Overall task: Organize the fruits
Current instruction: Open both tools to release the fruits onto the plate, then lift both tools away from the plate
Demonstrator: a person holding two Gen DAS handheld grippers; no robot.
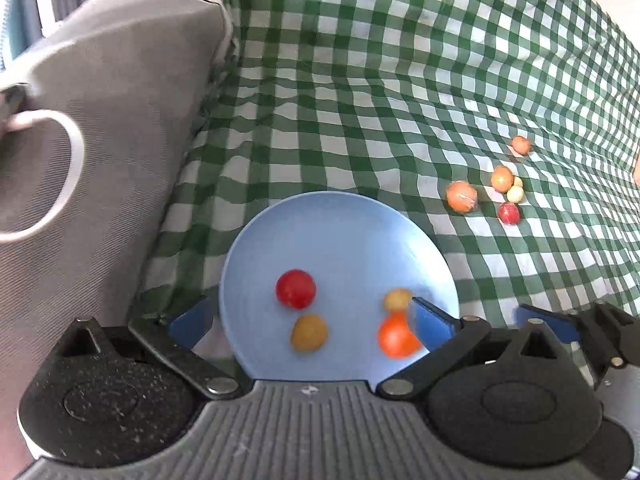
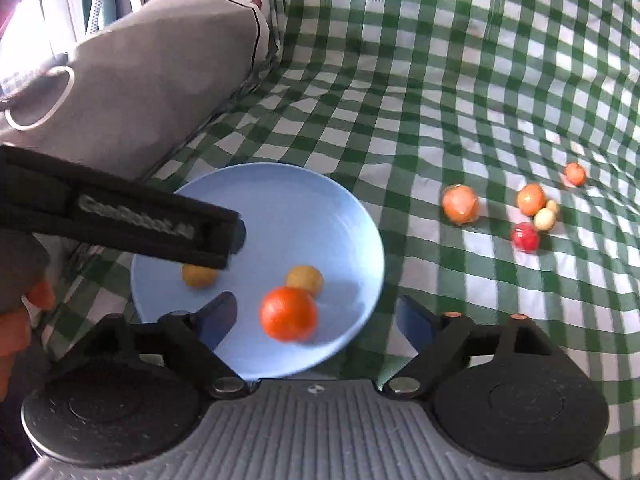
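Note:
A light blue plate [image 1: 340, 224] lies on the green checked cloth and also shows in the right wrist view [image 2: 320, 208]. In it are a red fruit [image 1: 295, 288], two yellow-brown fruits [image 1: 309, 332] [image 1: 397, 298] and an orange fruit [image 1: 397, 337] [image 2: 288, 313]. My left gripper [image 1: 312, 320] is open over the plate, holding nothing; it reaches in from the left in the right wrist view [image 2: 236, 236]. My right gripper [image 2: 316, 316] is open, its jaws either side of the orange fruit, not touching it. Several loose fruits [image 1: 462, 196] [image 2: 460, 204] lie on the cloth to the right.
A grey bag [image 1: 120, 120] with a ring handle stands left of the plate, also in the right wrist view [image 2: 160, 72]. The checked cloth [image 1: 400, 80] rises in folds behind. The loose fruits include a red one [image 2: 525, 237] and a pale one [image 2: 544, 219].

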